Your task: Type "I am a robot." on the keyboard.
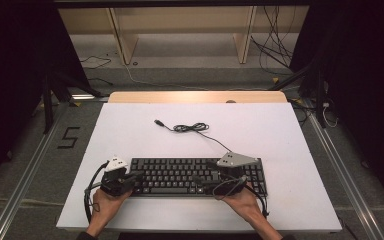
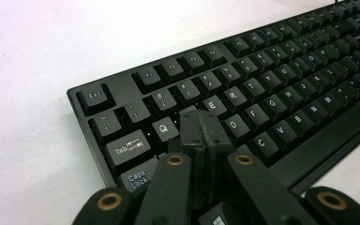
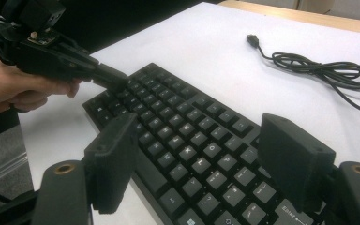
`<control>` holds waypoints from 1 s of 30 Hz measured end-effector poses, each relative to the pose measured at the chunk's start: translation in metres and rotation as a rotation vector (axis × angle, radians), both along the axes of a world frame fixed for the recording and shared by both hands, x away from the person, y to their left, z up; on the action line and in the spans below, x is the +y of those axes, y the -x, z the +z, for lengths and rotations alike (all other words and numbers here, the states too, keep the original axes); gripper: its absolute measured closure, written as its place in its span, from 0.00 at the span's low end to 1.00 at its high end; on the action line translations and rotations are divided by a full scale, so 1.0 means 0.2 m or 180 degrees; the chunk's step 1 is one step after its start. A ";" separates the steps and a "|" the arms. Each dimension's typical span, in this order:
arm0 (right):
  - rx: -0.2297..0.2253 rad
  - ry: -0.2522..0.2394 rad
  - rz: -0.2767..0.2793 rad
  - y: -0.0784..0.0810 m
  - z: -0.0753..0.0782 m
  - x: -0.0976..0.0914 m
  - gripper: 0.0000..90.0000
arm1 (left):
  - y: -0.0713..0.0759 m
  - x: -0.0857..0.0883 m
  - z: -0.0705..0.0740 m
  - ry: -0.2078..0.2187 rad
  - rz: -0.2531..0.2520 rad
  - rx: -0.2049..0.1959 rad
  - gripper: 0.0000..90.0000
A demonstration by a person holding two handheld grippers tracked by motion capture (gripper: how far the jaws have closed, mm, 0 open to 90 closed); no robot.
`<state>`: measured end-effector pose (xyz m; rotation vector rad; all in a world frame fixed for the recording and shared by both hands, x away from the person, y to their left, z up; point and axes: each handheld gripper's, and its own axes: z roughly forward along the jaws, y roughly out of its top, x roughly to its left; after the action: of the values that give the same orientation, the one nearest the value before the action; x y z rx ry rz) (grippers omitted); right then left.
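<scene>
Left claw (image 2: pixel 201 129) closed, apparently pressing keyboard (image 2: pixel 281 93); right claw (image 3: pixel 206 159) open

**Black on white: the colours at the table**

The keyboard (image 1: pixel 195 176) is black all over, its keys lettered in white. Its cable (image 1: pixel 192 128) is black too, down to the plug. Both lie on a plain white table (image 1: pixel 280 135) whose far edge shows pale wood. The left gripper (image 2: pixel 201 123) and the right gripper (image 3: pixel 201 154) have matt black jaws set with brass-coloured rivets; each carries a light grey three-cornered plate on top. The floor (image 1: pixel 55 150) is grey, marked with a black 5.
</scene>
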<state>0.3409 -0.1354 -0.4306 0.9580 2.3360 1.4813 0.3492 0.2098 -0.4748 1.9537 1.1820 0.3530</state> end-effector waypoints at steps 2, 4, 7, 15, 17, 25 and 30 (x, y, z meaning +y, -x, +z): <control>-0.0001 -0.0008 0.0000 0.00 0.00 0.00 0.34 | 0.00 -0.01 -0.01 -0.0002 0.0009 0.0015 0.99; -0.0002 -0.0007 0.0003 0.00 0.00 0.00 0.34 | -0.01 -0.01 -0.01 -0.0020 -0.0002 0.0018 0.99; 0.0001 -0.0008 0.0006 0.00 0.00 0.00 0.34 | -0.01 0.00 -0.01 -0.0049 0.0006 0.0023 0.99; -0.0003 -0.0012 0.0011 0.00 0.00 0.00 0.34 | -0.02 0.00 -0.02 -0.0069 0.0016 0.0047 0.99; 0.0004 -0.0018 0.0007 0.00 0.00 0.00 0.34 | -0.02 -0.01 -0.03 -0.0109 -0.0001 0.0090 0.99; -0.0002 -0.0014 0.0015 0.00 0.00 0.00 0.34 | -0.02 -0.03 -0.03 -0.0188 0.0019 0.0112 0.99; -0.0006 -0.0011 0.0013 0.01 0.00 0.00 0.34 | -0.02 -0.03 -0.02 -0.0191 0.0017 0.0069 0.99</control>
<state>0.3397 -0.1347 -0.4302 0.9529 2.3361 1.4877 0.3524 0.2045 -0.4790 2.0111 1.2031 0.3747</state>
